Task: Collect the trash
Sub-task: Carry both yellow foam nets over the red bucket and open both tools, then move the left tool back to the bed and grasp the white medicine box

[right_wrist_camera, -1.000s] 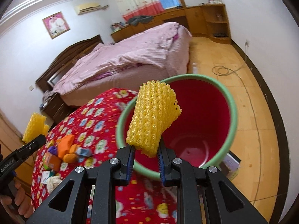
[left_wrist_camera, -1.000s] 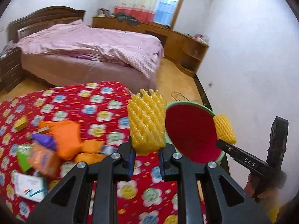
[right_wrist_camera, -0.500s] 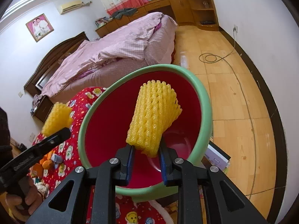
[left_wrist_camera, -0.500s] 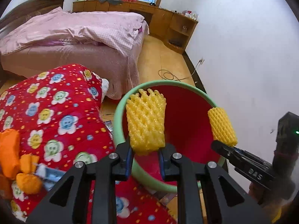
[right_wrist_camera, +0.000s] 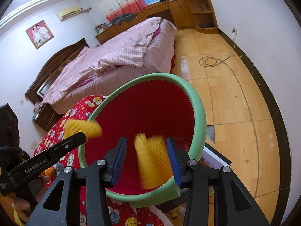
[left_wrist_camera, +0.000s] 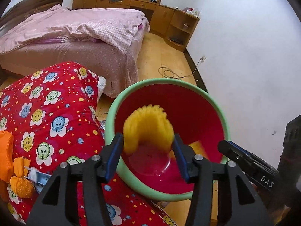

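A red bin with a green rim (left_wrist_camera: 188,86) (right_wrist_camera: 197,101) stands beside the red flowered quilt (left_wrist_camera: 47,113). My left gripper (left_wrist_camera: 148,150) is open over the bin mouth; a blurred yellow foam net (left_wrist_camera: 148,126) is loose between its jaws, falling. My right gripper (right_wrist_camera: 146,154) is open too, with another blurred yellow foam net (right_wrist_camera: 152,160) dropping between its jaws into the bin. That net also shows low in the bin in the left wrist view (left_wrist_camera: 197,146). The left gripper's net also shows in the right wrist view (right_wrist_camera: 82,128).
Orange wrappers and other scraps (left_wrist_camera: 13,169) lie on the quilt at the left. A pink bed (left_wrist_camera: 75,37) stands behind. A cable (right_wrist_camera: 212,62) lies coiled on the wooden floor. The white wall (left_wrist_camera: 254,56) is at the right.
Both grippers have opened over the bin and let go of their yellow foam nets, which are falling and blurred. Both grippers moved closer over the bin mouth.
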A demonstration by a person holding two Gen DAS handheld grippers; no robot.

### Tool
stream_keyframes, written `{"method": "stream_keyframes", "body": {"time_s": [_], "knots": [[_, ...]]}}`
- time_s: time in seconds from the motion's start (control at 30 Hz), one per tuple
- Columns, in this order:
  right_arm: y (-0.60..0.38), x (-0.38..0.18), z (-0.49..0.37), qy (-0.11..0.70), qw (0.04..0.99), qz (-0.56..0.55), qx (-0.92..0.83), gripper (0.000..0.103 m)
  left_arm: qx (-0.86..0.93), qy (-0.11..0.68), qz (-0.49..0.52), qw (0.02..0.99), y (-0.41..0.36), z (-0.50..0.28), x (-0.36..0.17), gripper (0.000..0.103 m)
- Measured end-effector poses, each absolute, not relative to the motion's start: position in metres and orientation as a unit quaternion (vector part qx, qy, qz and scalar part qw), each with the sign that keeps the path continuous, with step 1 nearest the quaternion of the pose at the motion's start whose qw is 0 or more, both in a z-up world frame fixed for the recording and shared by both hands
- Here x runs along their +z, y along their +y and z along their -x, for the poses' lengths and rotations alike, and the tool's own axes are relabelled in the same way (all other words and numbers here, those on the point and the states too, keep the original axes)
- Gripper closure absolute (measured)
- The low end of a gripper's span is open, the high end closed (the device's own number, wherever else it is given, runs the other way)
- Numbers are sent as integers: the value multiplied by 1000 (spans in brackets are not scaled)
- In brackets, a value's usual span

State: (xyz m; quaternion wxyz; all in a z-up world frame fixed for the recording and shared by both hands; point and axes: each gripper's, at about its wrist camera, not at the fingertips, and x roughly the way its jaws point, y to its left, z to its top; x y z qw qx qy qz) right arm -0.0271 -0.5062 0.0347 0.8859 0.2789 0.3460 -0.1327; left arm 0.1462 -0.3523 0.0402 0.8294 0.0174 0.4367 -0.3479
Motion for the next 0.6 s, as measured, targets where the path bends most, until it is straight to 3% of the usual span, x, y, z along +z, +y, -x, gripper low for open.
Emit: {"method": "stream_keyframes", "body": {"time_s": [0.4,0.5,0.6], "knots": [[-487,51,40,329,892,-279,-133,53,-349,422,-10,837,-322,-126,64,50],[-480,57,42,323,895,-278,-129,45,-345,419,-4,840,-309,-121,70,50],[-470,60,44,319,898,-276,-124,43,-333,417,3,846,-290,-114,74,50]]}}
